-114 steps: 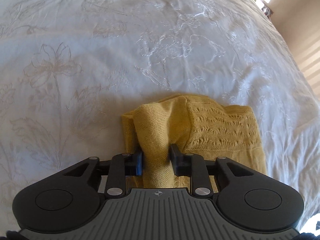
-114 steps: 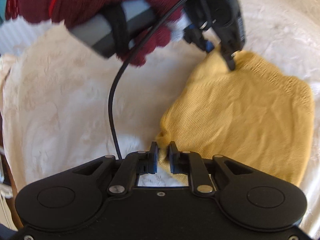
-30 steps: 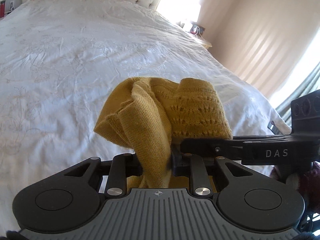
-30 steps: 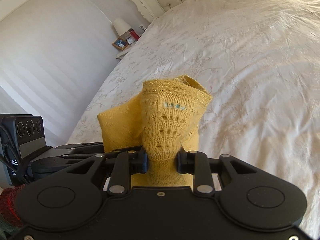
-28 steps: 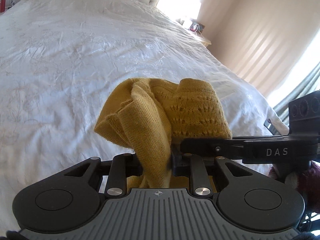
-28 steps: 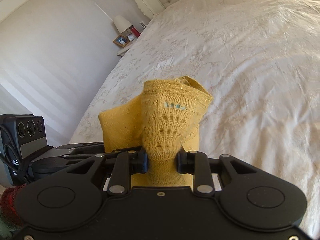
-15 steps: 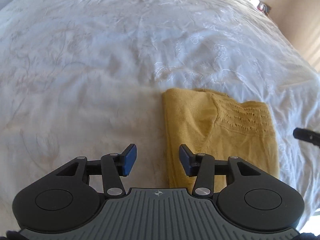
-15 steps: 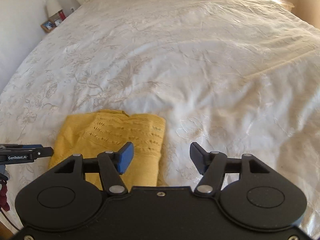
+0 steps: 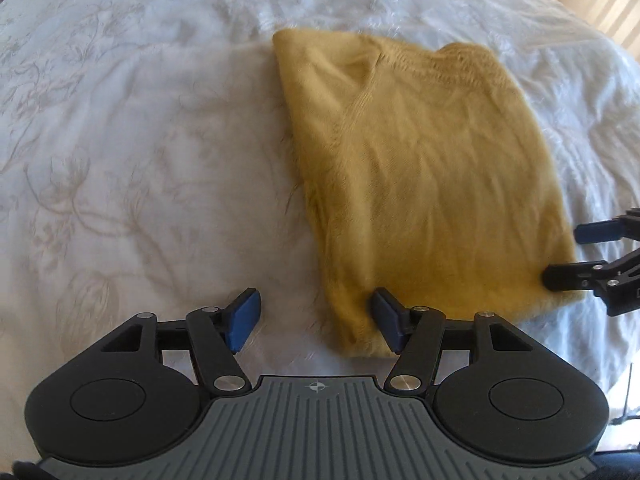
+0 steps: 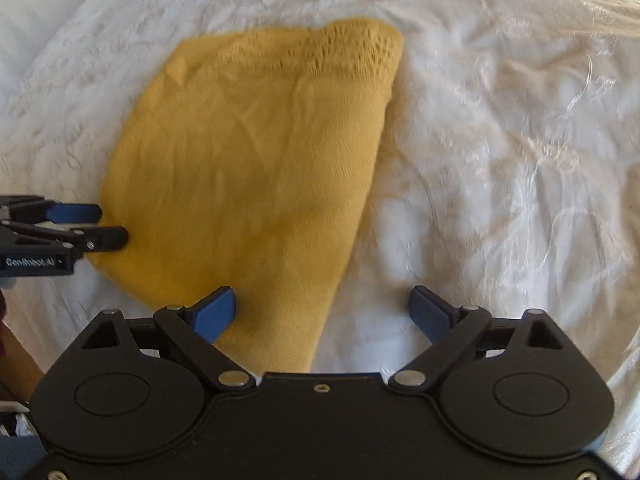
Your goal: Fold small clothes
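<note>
**On the bedspread, a folded knit released**

Across the white embroidered bedspread (image 9: 120,160) the mustard knit garment (image 9: 420,160) lies flat and folded. Both claws have just been spreading: the left gripper (image 9: 316,324) straddles its near left corner, the right gripper (image 10: 322,312) its near right corner, pads pressing nothing.

Yellow garment (image 9: 420,168) soft matt knit; bedspread (image 9: 120,140) white embroidered cloth, slight sheen

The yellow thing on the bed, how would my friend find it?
Look at the big white bedspread with faint flower stitching. Lying flat on it is a folded mustard-yellow knit garment. It is the only coloured thing there, with a lacy band along its far edge.
</note>
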`<state>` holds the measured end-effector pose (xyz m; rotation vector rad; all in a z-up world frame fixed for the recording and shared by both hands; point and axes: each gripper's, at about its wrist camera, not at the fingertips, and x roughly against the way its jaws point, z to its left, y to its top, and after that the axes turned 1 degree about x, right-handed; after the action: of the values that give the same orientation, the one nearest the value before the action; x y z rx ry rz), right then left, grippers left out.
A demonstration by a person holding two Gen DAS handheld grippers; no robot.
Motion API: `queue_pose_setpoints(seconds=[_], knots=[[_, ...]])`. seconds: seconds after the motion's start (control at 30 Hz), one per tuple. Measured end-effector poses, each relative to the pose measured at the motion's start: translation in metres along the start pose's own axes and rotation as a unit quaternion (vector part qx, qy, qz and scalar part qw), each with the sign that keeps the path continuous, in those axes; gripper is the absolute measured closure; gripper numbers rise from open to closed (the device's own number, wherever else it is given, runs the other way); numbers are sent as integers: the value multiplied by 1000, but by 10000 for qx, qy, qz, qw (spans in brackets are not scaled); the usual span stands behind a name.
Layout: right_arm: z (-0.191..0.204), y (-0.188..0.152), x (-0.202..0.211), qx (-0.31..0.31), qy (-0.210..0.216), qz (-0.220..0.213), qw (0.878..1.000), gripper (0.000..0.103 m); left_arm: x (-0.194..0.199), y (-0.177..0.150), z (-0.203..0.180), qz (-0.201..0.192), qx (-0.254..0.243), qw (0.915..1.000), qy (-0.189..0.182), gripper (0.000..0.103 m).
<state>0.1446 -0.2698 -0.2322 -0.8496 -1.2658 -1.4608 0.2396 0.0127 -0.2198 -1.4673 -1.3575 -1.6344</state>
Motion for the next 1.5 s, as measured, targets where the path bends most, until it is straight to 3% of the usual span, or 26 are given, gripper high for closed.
queue_pose_setpoints(seconds=[0.13, 0.4, 0.53, 0.8, 0.93, 1.03, 1.17, 1.27, 1.4, 1.47, 1.5], knots=[[-9, 0, 8, -178, 36, 17, 9998, 8, 6, 3, 11, 102, 135, 9998, -88, 37], [-32, 46, 46, -690, 188, -1018, 9922, 1, 45, 53, 12, -887, 190, 9954, -318, 32], [-35, 82, 35, -813, 29, -1184, 9896, 1, 23, 85, 15, -827, 257, 9957, -333, 30], [-52, 129, -19, -975, -220, -805, 9917, 1, -29, 129, 16, -669, 188, 9975, -82, 28], [-68, 134, -42, -1209, -230, -578, 9907, 0, -56, 136, 32, -427, 441, 9980, -156, 7], [-68, 133, -45, -1208, -165, -595, 9908, 0, -56, 141, 35, -386, 532, 9977, -183, 7], [-70, 128, -43, -1267, -26, -694, 9895, 0, -25, 141, 24, -945, 369, 9948, -99, 8], [-70, 127, -40, -1232, 9, -722, 9898, 0, -11, 145, 12, -1162, 223, 9924, -352, 8], [-71, 128, -41, -1211, 44, -704, 9901, 0, -35, 156, -8, -902, -198, 9955, -212, 8], [-71, 128, -41, -1209, 50, -709, 9901, 0, -59, 160, -5, -600, -98, 9981, 20, 6], [-70, 128, -41, -1212, 47, -718, 9900, 0, -68, 162, 0, -490, 69, 9987, -68, 2]])
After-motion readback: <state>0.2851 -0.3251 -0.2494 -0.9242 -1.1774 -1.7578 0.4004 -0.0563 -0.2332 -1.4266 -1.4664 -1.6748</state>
